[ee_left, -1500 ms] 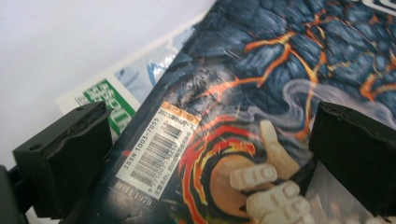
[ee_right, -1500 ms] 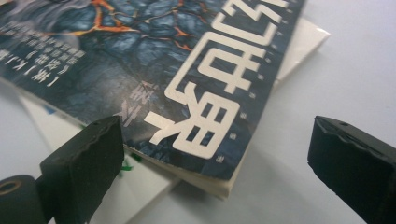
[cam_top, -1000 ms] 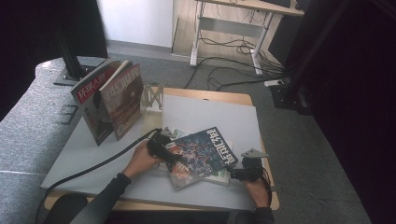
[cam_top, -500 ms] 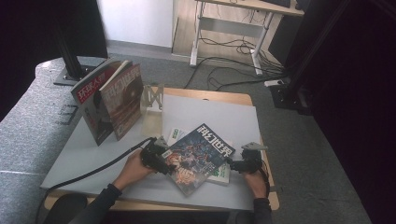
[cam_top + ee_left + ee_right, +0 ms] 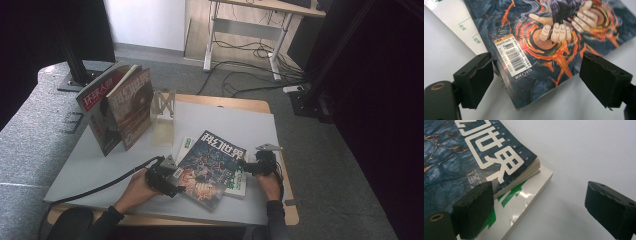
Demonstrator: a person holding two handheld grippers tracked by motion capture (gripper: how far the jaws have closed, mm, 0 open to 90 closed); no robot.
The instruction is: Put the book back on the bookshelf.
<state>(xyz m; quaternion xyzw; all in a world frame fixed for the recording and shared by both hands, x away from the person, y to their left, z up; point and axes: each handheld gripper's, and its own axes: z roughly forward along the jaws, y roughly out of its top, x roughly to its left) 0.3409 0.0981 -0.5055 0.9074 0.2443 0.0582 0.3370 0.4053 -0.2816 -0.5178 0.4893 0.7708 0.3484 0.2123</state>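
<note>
Black fingers (image 5: 475,82) apart, magazine (image 5: 544,47) corner between

Left gripper (image 5: 176,181) and right gripper (image 5: 245,166) low, facing inward (jaws apart, left's just narrowing)

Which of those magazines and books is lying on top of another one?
The dark blue magazine with fiery cover art, between the two grippers. It lies flat, partly covering a white and green book. The two red-brown magazines stand upright at the table's far left.
</note>
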